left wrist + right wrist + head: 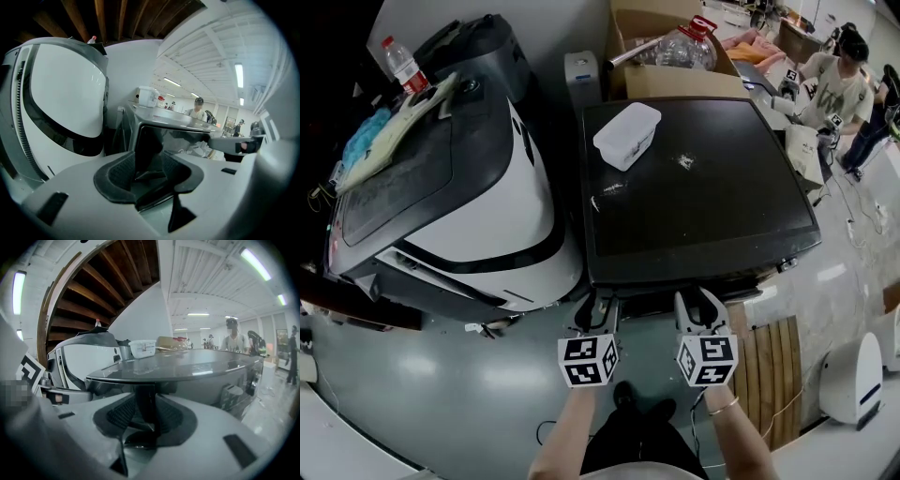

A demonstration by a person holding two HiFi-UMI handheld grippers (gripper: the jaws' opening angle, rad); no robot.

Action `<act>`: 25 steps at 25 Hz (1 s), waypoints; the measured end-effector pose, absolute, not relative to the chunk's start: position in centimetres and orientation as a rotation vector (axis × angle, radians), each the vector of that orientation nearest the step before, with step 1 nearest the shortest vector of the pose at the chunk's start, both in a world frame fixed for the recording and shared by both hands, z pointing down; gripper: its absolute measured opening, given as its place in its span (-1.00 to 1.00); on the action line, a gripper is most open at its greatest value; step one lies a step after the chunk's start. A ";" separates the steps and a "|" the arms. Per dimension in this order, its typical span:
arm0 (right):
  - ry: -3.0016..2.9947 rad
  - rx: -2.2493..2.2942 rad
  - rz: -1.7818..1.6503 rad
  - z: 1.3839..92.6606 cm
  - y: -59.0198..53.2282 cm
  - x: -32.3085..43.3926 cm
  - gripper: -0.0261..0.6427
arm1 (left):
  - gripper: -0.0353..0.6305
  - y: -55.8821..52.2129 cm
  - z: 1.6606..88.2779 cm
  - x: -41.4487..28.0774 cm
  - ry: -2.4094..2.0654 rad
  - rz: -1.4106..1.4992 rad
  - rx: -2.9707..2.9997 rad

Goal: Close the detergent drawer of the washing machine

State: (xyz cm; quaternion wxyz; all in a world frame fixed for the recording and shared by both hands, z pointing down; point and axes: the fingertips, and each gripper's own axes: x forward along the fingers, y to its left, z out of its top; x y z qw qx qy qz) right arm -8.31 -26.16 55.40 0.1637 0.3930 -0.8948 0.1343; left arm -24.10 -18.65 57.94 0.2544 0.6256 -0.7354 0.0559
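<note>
The washing machine [703, 187] has a flat dark top, and its front edge faces me. Its detergent drawer is hidden under that edge in the head view. In the left gripper view a dark front panel [154, 140] at the machine's upper left corner stands just beyond the jaws, and I cannot tell if it sits flush. My left gripper [593, 305] [147, 171] is at the machine's front left corner, shut on nothing. My right gripper [701, 302] [145, 420] is at the middle of the front edge, just below the top, also shut and empty.
A white plastic box [626, 134] lies on the machine's top. A large white-and-black appliance [487, 206] stands close on the left with a water bottle [401, 64] on it. A cardboard box [670, 66] is behind. A wooden pallet [773, 375] lies at the right, and a person [839, 80] sits beyond.
</note>
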 end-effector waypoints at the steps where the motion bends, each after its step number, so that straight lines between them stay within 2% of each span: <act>1: -2.556 1.119 0.381 55.2 -26.0 -8.2 -0.51 | -0.39 -18.5 57.7 -24.0 -1.999 0.151 1.704; 13: -2.628 1.057 0.372 52.3 -22.2 -6.3 -0.55 | -0.48 -14.8 54.7 -22.1 -2.037 0.174 1.768; 25: -2.677 1.013 0.360 50.2 -18.5 -3.5 -0.65 | -0.74 -11.4 52.0 -19.1 -2.083 0.197 1.797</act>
